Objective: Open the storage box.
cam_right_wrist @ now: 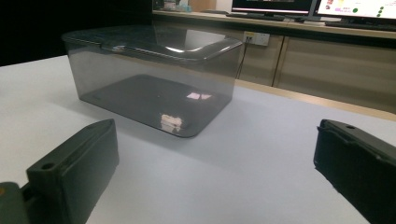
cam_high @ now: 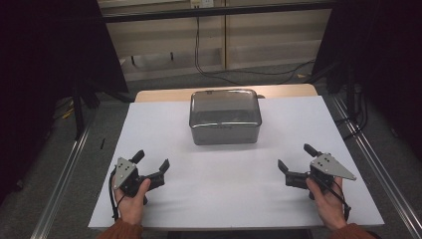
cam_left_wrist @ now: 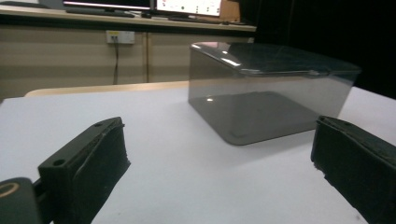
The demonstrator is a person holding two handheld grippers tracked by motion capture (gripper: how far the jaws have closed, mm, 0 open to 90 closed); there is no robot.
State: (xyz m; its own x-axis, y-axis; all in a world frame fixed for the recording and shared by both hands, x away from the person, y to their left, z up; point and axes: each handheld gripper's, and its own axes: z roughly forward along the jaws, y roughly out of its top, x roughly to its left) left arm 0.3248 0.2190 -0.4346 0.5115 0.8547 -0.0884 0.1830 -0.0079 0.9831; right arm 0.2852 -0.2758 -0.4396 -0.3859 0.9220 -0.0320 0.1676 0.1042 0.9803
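So the bench (cam_high: 149, 129) has a white top with loads of bare room on it. One smoky grey see-through box (cam_high: 225, 117) sits toward the far edge, about centred left to right, with its lid on. White surface runs wide open on both sides of it and all across the near half. The far edge of the white top stops just behind the box, where a strip of pale wood shows.

The box is rectangular with rounded corners, and the lid is glossy enough to catch ceiling light. You can see straight through the walls to the dark floor of it, and nothing shows inside.

Two grippers, one per hand. The left gripper (cam_high: 153, 164) rests near the front left corner, the right gripper (cam_high: 296, 158) near the front right, well apart from each other and from the box. Both have jaws spread wide, holding nothing, pointed in toward the box.
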